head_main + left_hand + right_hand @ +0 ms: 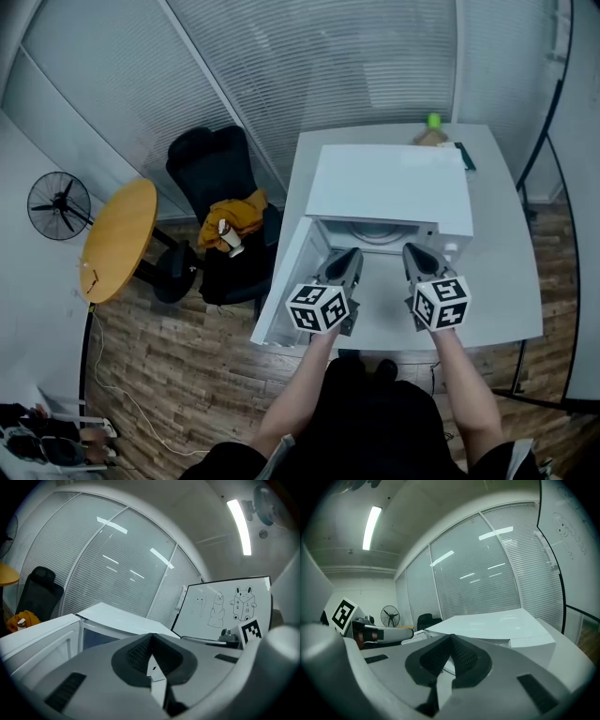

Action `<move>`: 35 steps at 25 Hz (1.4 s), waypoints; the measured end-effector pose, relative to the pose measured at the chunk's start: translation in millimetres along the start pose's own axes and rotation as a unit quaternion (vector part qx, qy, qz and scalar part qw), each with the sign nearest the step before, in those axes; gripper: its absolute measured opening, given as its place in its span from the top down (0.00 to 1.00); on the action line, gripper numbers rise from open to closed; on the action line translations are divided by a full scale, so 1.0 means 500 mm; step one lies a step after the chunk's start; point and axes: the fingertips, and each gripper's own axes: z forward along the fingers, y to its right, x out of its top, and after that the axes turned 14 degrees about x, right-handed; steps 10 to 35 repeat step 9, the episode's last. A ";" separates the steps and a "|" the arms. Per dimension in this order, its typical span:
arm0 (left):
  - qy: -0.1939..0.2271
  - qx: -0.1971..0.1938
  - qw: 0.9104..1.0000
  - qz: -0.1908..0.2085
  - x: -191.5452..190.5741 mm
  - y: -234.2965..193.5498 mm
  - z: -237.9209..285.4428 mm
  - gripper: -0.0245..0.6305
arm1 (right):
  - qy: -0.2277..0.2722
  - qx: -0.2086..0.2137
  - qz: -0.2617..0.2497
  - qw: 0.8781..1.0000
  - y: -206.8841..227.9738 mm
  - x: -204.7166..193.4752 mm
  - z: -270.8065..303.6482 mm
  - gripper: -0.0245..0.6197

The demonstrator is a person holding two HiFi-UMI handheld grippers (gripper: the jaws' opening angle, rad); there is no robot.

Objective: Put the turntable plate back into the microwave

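Observation:
A white microwave stands on a white table, its door swung open to the left. Inside the opening lies the round turntable plate, partly hidden under the microwave's top. My left gripper and right gripper hover side by side just in front of the opening, both shut with nothing between the jaws. In the left gripper view the left gripper points over the microwave and its door. In the right gripper view the right gripper faces the microwave's top.
A black office chair with a yellow bundle stands left of the table, beside a round wooden table and a floor fan. A green object sits at the table's far edge. A whiteboard with drawings is at the right.

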 end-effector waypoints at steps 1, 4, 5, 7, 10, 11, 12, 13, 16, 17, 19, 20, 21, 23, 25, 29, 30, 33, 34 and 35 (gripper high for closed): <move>0.000 0.000 1.000 -0.001 -0.001 0.000 0.001 0.97 | 0.000 -0.001 0.001 1.000 0.001 0.000 0.000 0.95; 0.000 0.004 1.000 -0.001 -0.004 -0.002 0.004 0.97 | -0.003 -0.005 0.003 1.000 0.005 -0.003 0.001 0.95; 0.000 0.005 1.000 -0.001 -0.004 -0.004 0.005 0.97 | -0.003 -0.005 0.004 1.000 0.006 -0.004 0.002 0.95; 0.000 0.006 1.000 -0.003 -0.004 -0.006 0.008 0.97 | -0.003 -0.007 0.004 1.000 0.009 -0.005 0.002 0.95; 0.000 0.007 1.000 -0.004 -0.005 -0.006 0.011 0.97 | -0.003 -0.009 0.003 1.000 0.013 -0.005 0.001 0.95; 0.000 0.007 1.000 -0.004 -0.005 -0.006 0.011 0.97 | -0.003 -0.009 0.003 1.000 0.013 -0.005 0.001 0.95; 0.000 0.007 1.000 -0.004 -0.005 -0.006 0.011 0.97 | -0.003 -0.009 0.003 1.000 0.013 -0.005 0.001 0.95; 0.000 0.007 1.000 -0.004 -0.005 -0.006 0.011 0.97 | -0.003 -0.009 0.003 1.000 0.013 -0.005 0.001 0.95; 0.000 0.007 1.000 -0.004 -0.005 -0.006 0.011 0.97 | -0.003 -0.009 0.003 1.000 0.013 -0.005 0.001 0.95; 0.000 0.007 1.000 -0.004 -0.005 -0.006 0.011 0.97 | -0.003 -0.009 0.003 1.000 0.013 -0.005 0.001 0.95; 0.000 0.007 1.000 -0.004 -0.005 -0.006 0.011 0.97 | -0.003 -0.009 0.003 1.000 0.013 -0.005 0.001 0.95; 0.000 0.007 1.000 -0.004 -0.005 -0.006 0.011 0.97 | -0.003 -0.009 0.003 1.000 0.013 -0.005 0.001 0.95; 0.000 0.007 1.000 -0.004 -0.005 -0.006 0.011 0.97 | -0.003 -0.009 0.003 1.000 0.013 -0.005 0.001 0.95; 0.000 0.007 1.000 -0.004 -0.005 -0.006 0.011 0.97 | -0.003 -0.009 0.003 1.000 0.013 -0.005 0.001 0.95; 0.000 0.007 1.000 -0.004 -0.005 -0.006 0.011 0.97 | -0.003 -0.009 0.003 1.000 0.013 -0.005 0.001 0.95; 0.000 0.007 1.000 -0.004 -0.005 -0.006 0.011 0.97 | -0.003 -0.009 0.003 1.000 0.013 -0.005 0.001 0.95; 0.000 0.007 1.000 -0.004 -0.005 -0.006 0.011 0.97 | -0.003 -0.009 0.003 1.000 0.013 -0.005 0.001 0.95; 0.000 0.007 1.000 -0.004 -0.005 -0.006 0.011 0.97 | -0.003 -0.009 0.003 1.000 0.013 -0.005 0.001 0.95; 0.000 0.007 1.000 -0.004 -0.005 -0.006 0.011 0.97 | -0.003 -0.009 0.003 1.000 0.013 -0.005 0.001 0.95; 0.000 0.007 1.000 -0.004 -0.005 -0.006 0.011 0.97 | -0.003 -0.009 0.003 1.000 0.013 -0.005 0.001 0.95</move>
